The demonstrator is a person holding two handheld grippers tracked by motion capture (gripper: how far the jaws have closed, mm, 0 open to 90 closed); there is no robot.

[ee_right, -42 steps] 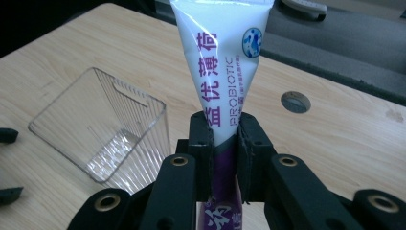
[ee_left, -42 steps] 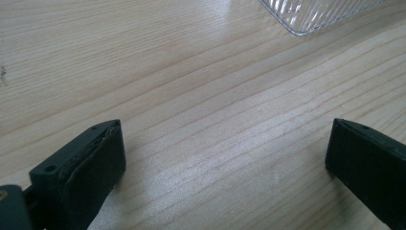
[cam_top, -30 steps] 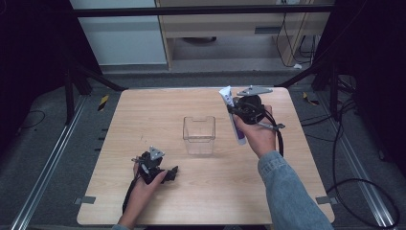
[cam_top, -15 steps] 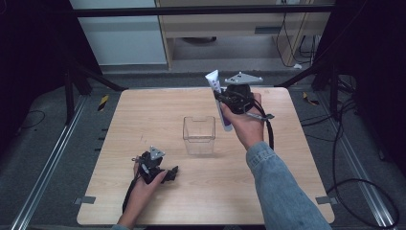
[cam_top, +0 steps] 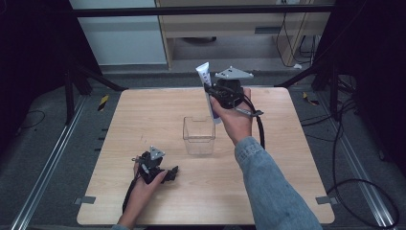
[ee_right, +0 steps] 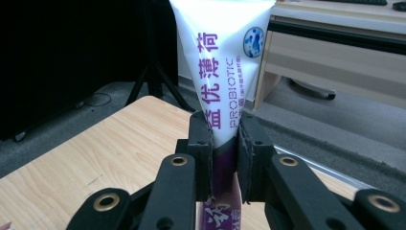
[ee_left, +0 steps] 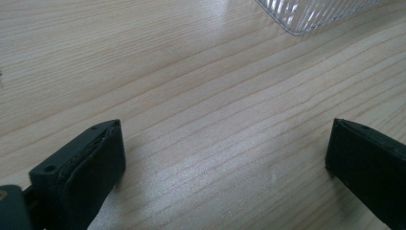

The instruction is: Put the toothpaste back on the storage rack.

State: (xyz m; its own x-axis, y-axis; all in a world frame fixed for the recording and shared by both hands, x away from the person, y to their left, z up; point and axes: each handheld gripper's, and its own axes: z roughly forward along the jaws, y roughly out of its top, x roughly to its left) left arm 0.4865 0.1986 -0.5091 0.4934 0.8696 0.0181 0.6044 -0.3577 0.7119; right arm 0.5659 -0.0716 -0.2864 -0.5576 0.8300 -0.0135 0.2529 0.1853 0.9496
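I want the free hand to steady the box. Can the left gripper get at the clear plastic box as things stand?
Probably yes. The left gripper rests open on the wooden table, and only bare wood lies between it and the clear plastic box. The right gripper holds the white and purple tube above.

- One white and purple tube (cam_top: 208,91) is sitting up high, squeezed in the tongs.
- One clear plastic box (cam_top: 198,135) is standing in the middle of the desk.
- One wooden desk (cam_top: 143,115) is holding the box.
- Two tongs are showing: the left tongs (cam_top: 165,175) are resting low on the desk with jaws wide apart, and the right tongs (cam_top: 210,92) are pinching the tube.
- Two hands are holding the tongs, one left hand (cam_top: 143,184) and one right hand (cam_top: 237,120).
- One blue sleeve (cam_top: 273,187) is covering the right arm.
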